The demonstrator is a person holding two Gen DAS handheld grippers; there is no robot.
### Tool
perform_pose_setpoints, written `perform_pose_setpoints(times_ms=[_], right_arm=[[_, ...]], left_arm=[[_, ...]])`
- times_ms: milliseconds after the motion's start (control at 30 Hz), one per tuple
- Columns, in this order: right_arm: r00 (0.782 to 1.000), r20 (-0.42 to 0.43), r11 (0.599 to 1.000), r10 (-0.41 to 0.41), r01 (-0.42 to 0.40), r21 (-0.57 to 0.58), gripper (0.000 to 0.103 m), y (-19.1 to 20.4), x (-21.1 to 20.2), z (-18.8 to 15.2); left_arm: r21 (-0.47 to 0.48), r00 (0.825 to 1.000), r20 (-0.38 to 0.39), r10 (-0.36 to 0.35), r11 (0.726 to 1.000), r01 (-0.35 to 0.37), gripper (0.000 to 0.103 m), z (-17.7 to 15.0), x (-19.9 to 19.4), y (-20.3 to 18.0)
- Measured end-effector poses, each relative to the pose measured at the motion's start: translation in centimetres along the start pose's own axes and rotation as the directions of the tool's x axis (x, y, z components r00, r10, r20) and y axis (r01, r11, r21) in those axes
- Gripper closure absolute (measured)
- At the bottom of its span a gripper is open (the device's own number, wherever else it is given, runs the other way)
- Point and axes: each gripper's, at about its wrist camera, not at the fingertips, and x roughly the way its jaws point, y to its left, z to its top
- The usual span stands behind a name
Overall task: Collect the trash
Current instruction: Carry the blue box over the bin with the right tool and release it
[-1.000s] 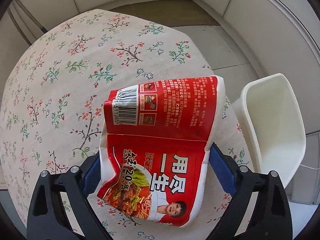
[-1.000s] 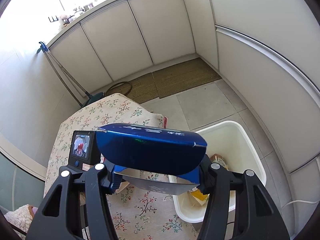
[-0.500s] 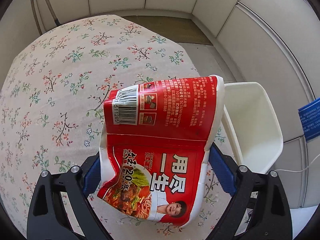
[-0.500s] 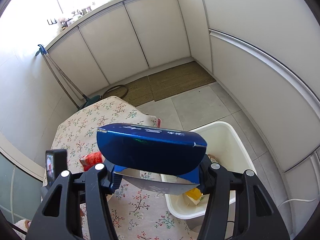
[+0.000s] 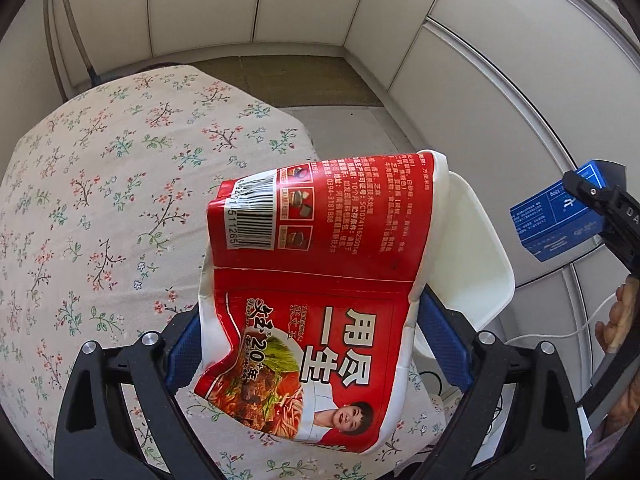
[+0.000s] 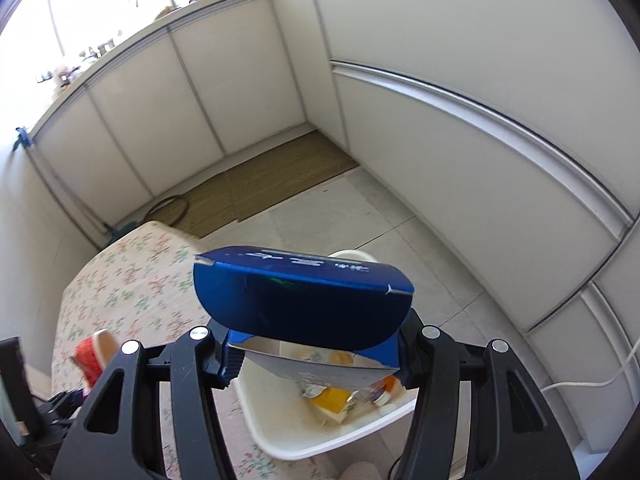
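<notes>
We see the floral-clothed bench (image 5: 100,200) beside a white trash bin (image 6: 320,436). Above the bench edge, left gripper (image 5: 312,344) jaws clamp a crushed red noodle cup (image 5: 320,272); over the bin, right gripper (image 6: 316,356) jaws clasp a blue carton (image 6: 300,300).

Both the left gripper (image 5: 308,354) and the right gripper (image 6: 316,354) have black skeletal frames with triangular cut-outs. Round silver screws sit on the linkages. The finger pads (image 5: 442,338) are blue.
</notes>
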Motion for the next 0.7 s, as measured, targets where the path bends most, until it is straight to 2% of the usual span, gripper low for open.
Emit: perform_pose_setpoints(times_ms=[267, 333, 433, 600, 700], right_arm=[[1.0, 0.009, 0.997, -0.013, 0.013, 0.08, 0.046, -2.4, 1.1, 0.6], [1.0, 0.012, 0.996, -0.023, 0.022, 0.089, 0.034, -2.8, 0.9, 0.6], [0.998, 0.016, 0.993, -0.053, 0.051, 0.104, 0.024, -3.4, 0.5, 0.7], [0.996, 0.018, 0.987, -0.089, 0.085, 0.137, 0.015, -5.1, -0.4, 0.9], [0.993, 0.025, 0.98, -0.116, 0.111, 0.162, 0.014, -6.5, -1.2, 1.0]], left_arm=[[0.041, 0.999, 0.041, -0.015, 0.999, 0.014, 0.013, 1.9, 0.0, -3.4], [0.056, 0.998, 0.056, -0.018, 0.998, 0.015, 0.013, 2.4, 0.0, -4.3], [0.08, 0.996, 0.084, -0.024, 0.997, 0.017, 0.013, 3.3, -0.3, -5.9], [0.116, 0.993, 0.119, -0.026, 0.993, 0.013, 0.013, 4.7, -0.4, -8.3], [0.14, 0.991, 0.133, -0.03, 0.99, 0.011, 0.013, 5.5, -0.4, -9.8]])
